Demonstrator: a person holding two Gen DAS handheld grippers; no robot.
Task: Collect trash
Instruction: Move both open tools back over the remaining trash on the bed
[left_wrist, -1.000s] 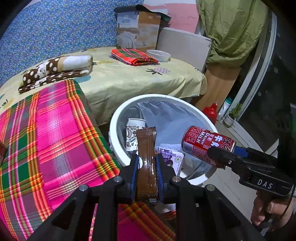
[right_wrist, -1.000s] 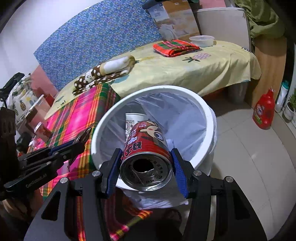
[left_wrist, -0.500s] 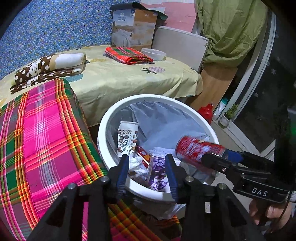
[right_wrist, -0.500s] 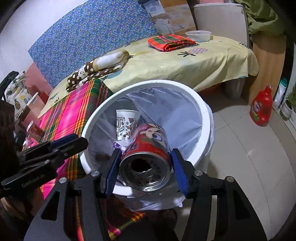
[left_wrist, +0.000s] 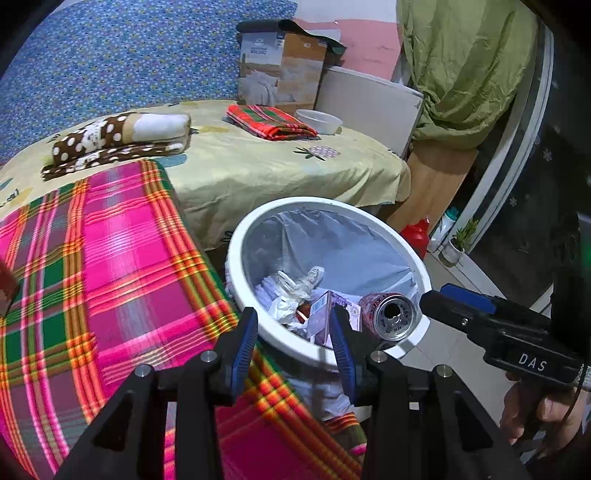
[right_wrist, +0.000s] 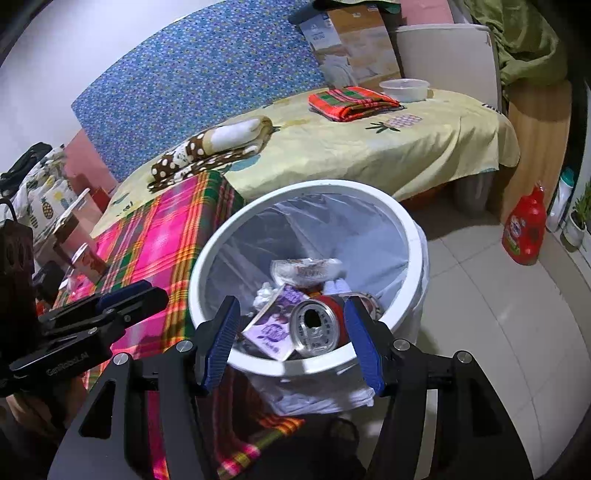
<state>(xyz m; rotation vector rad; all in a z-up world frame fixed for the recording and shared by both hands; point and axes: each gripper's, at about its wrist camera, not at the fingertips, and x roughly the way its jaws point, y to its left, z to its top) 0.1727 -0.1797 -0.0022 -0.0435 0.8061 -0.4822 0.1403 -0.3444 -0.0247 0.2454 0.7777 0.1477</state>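
A white round trash bin (left_wrist: 258, 218) with a clear liner stands beside the pink plaid cloth; it also shows in the right wrist view (right_wrist: 415, 236). Inside lie a red drink can (right_wrist: 319, 325), a purple packet (right_wrist: 275, 326), crumpled plastic (right_wrist: 306, 267) and white tissue. The can (left_wrist: 391, 319) lies near the bin's front rim. My left gripper (left_wrist: 293, 338) is open and empty over the bin's near edge. My right gripper (right_wrist: 291, 343) is open and empty just above the can.
A pink plaid cloth (left_wrist: 110, 258) covers the surface left of the bin. Behind is a yellow-covered table (left_wrist: 258, 162) with a spotted blanket (left_wrist: 118, 136), folded red cloth (left_wrist: 269, 122) and white bowl (left_wrist: 319, 120). A red bottle (right_wrist: 524, 229) stands on the tiled floor.
My left gripper opened and dropped the brown wrapper into the bin. My right gripper then opened and the red can fell into the bin.
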